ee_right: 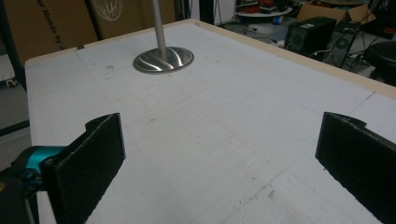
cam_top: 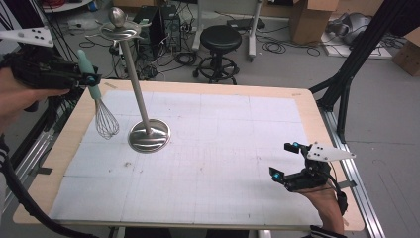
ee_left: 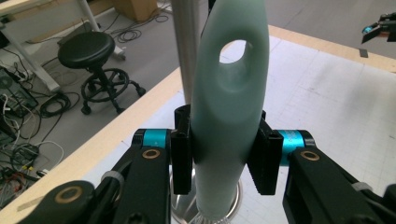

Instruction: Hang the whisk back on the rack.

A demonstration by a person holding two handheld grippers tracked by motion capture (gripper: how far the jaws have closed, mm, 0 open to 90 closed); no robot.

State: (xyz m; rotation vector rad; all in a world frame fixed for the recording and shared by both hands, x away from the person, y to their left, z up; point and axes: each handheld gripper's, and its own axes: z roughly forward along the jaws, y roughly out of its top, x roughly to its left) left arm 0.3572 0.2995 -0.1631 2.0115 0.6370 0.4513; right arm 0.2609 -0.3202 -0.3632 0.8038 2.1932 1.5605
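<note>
Whisk in my left claw, matt, smooth pale-green plastic handle, thin shiny wire loops, stand of brushed glossy metal, tabletop with pale wood rim under a matt white gridded mat, my claw pads black, ribbed rubber

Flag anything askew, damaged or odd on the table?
Nothing stands out. The metal stand is upright on the white mat, the whisk hangs wires-down, clamped by its handle in the left gripper, clear of the mat. The right gripper rests open, empty. Only faint scuffs on the mat.
</note>
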